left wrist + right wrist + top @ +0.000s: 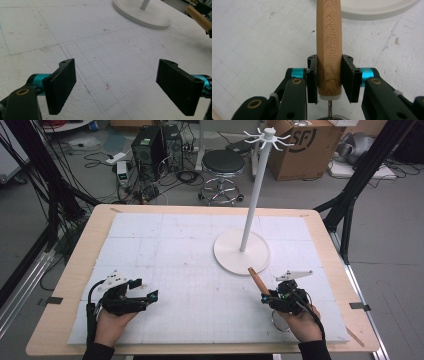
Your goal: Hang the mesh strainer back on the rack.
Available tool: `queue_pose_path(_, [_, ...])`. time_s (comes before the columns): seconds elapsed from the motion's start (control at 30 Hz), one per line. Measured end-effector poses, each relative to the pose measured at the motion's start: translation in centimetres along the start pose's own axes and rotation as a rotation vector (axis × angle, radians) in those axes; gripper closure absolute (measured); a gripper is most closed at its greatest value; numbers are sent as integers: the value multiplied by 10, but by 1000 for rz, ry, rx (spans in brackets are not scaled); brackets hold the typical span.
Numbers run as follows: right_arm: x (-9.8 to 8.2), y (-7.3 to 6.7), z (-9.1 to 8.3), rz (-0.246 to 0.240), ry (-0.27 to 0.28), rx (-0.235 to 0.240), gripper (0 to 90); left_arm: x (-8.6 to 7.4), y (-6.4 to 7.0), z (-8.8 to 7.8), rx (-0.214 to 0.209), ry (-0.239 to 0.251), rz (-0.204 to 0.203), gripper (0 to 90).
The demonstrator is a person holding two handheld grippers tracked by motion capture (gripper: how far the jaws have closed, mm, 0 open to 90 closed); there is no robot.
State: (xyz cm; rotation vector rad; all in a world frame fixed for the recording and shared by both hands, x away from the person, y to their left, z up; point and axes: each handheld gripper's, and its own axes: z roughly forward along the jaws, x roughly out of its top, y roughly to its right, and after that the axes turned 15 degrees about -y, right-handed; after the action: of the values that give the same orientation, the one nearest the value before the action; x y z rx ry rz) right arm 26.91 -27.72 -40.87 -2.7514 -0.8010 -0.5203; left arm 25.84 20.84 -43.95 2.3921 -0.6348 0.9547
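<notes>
Lower right of the high view, right gripper (266,296) is clamped on the wooden handle (257,280) near the stand's base (227,257); left gripper (145,290) gapes empty, so lift slow, wrist steady.

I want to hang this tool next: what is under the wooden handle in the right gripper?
The right gripper is shut on the wooden handle. Below its white end cap, a thin metal stem runs down to a wire part that is mostly hidden.
</notes>
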Motion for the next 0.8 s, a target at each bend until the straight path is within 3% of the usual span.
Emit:
queue_pose_path(0.23, [1, 2, -15, 9, 67, -2, 685, 0, 0, 0, 0, 0, 1, 169])
queue_pose_path(0.37, [2, 5, -25, 25, 146, 10, 685, 0, 1, 0, 1, 0, -1, 169])
queue_pose_path(0.63, [1, 21, -32, 87, 350, 136, 685, 0, 0, 0, -1, 1, -1, 169])
queue_pose_path(0.8, [2, 26, -36, 100, 451, 173, 685, 0, 0, 0, -2, 1, -1, 169])
